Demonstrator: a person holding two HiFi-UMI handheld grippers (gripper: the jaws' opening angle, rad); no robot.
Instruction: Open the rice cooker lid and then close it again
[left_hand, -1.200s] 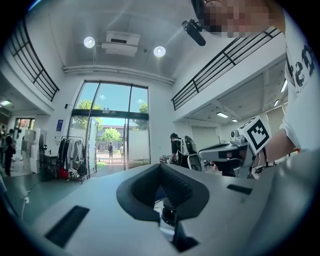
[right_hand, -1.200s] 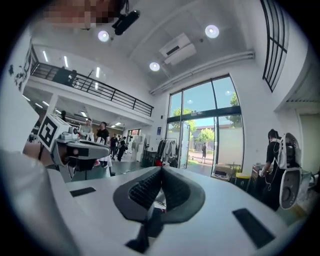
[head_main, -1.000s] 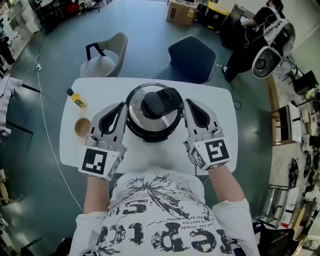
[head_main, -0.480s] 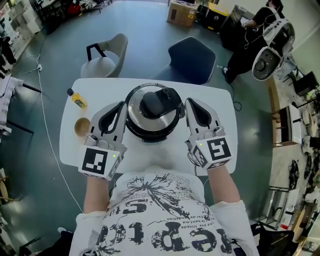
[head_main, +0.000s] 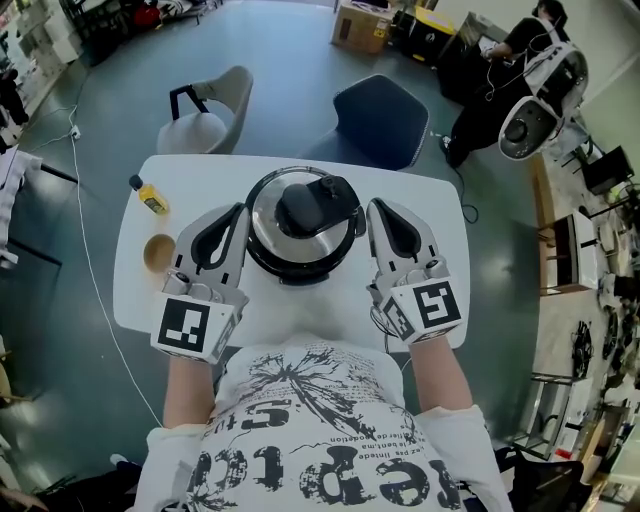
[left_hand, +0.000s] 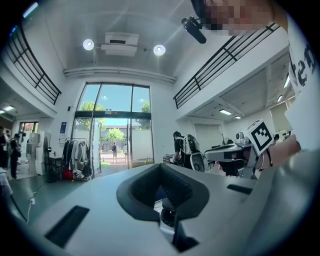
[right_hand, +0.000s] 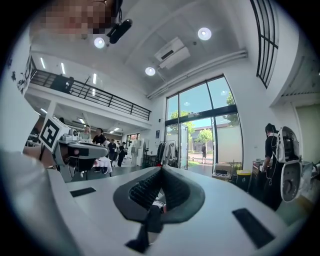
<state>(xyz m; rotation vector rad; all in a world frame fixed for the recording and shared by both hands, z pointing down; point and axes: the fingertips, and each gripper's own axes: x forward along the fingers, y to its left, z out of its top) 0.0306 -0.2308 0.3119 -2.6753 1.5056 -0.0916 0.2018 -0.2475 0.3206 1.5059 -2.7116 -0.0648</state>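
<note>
The rice cooker stands in the middle of the white table. Its round steel lid is down, with a black handle on top. My left gripper lies level just left of the cooker's side, its jaws together and nothing between them. My right gripper mirrors it just right of the cooker, also shut and empty. Whether either one touches the cooker's wall I cannot tell. In the left gripper view the left gripper shows only closed pads and the hall beyond. The right gripper looks the same in its own view.
A small yellow bottle and a brown bowl sit on the table's left side. A blue chair and a grey chair stand behind the table. A person works at the far right.
Both grippers keep their places on either side of the cooker and the lid stays down. Only the head view has shifted a little.
</note>
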